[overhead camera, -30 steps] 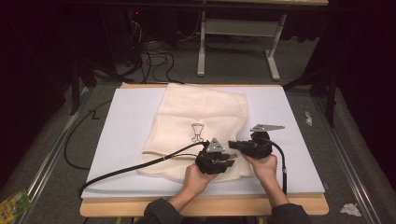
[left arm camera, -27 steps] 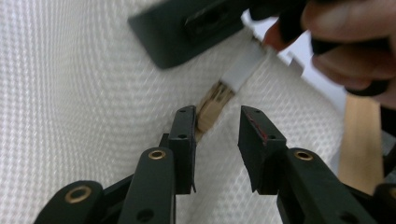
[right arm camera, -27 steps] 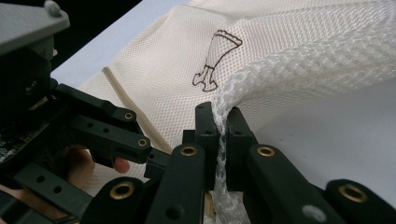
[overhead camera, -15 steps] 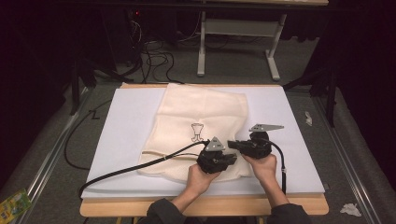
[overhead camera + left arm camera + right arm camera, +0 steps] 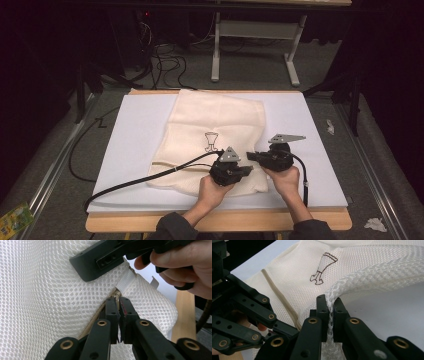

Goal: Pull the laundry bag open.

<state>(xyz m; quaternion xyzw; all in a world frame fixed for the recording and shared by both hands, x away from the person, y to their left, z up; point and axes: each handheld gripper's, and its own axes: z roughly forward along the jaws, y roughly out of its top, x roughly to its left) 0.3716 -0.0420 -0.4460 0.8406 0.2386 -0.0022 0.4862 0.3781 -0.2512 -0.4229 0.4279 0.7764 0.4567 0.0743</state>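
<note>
A cream mesh bag (image 5: 215, 135) with a small brown drawing (image 5: 212, 141) lies flat on a white board (image 5: 135, 135). Both grippers meet at its near right corner. My left gripper (image 5: 117, 301) has just been closing and is now shut on the zipper pull (image 5: 117, 298) at the end of the beige zipper, beside a white ribbon tab (image 5: 126, 281). My right gripper (image 5: 330, 302) is shut on a raised fold of the mesh bag (image 5: 352, 282), lifting its edge off the board. In the high view the left gripper (image 5: 246, 171) points right and the right gripper (image 5: 251, 156) points left.
The board rests on a wooden table (image 5: 220, 220) whose front edge runs just below the hands. Black cables (image 5: 150, 175) trail left across the bag and board. A white table frame (image 5: 255, 30) stands behind, with cables on the grey floor (image 5: 165, 60).
</note>
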